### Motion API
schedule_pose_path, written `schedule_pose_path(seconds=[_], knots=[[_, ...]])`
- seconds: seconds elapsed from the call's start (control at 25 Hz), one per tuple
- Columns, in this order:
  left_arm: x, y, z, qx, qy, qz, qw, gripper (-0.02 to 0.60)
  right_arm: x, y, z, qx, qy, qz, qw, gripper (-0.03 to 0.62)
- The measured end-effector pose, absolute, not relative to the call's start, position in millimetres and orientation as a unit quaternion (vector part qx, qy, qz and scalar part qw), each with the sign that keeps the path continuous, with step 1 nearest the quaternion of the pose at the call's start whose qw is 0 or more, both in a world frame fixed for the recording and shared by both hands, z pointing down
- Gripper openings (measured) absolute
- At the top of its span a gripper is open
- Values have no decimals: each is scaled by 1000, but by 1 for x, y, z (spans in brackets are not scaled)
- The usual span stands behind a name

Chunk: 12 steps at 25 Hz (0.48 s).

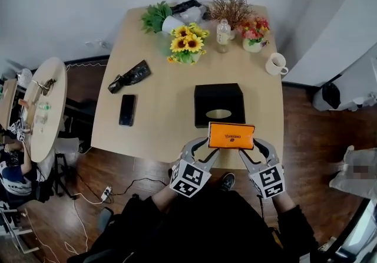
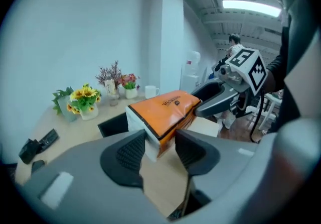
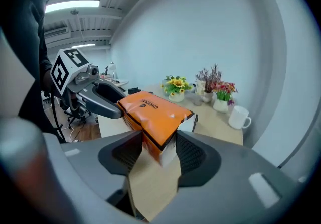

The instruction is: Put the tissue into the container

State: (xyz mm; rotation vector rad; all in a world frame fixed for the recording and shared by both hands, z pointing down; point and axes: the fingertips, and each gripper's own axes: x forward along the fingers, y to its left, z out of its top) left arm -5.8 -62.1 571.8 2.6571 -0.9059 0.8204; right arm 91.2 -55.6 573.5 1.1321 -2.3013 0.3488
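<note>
Head view first: an orange tissue pack is held clear of the table, just at the near edge, with one end taken by each gripper. The left gripper is closed on the pack's left end, the right gripper on its right end. In each gripper view the pads are seen pressed against the wrapper with a corner of the pack pinched between them.

The two-ended hold looks deliberate. A soft pack would likely sag or twist if pinched at one end only, and held this way it is kept level and square to the target.

That target, a black box, sits on the table just beyond the pack and is not touched by it. The pack has been lined up with the box's near side, so only a short carry forward would seem to be needed.

Now the containers. An oval slot is cut in the box's top and something pale shows through it (what exactly cannot be told). No tissue pack is inside yet, as far as can be seen. The slot looks too narrow for the whole pack, so another way in would probably be called for.

Farther back, a white mug stands near the right edge, its inside hidden. Sunflowers are held in a pot, and a clear bottle stands beside them.
</note>
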Motion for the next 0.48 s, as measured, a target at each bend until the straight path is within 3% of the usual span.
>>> schedule_pose_path(seconds=[0.48], knots=[[-31,-124,501,892,-363,265,56,167,66,-125,504,419,-867,68,260,206]])
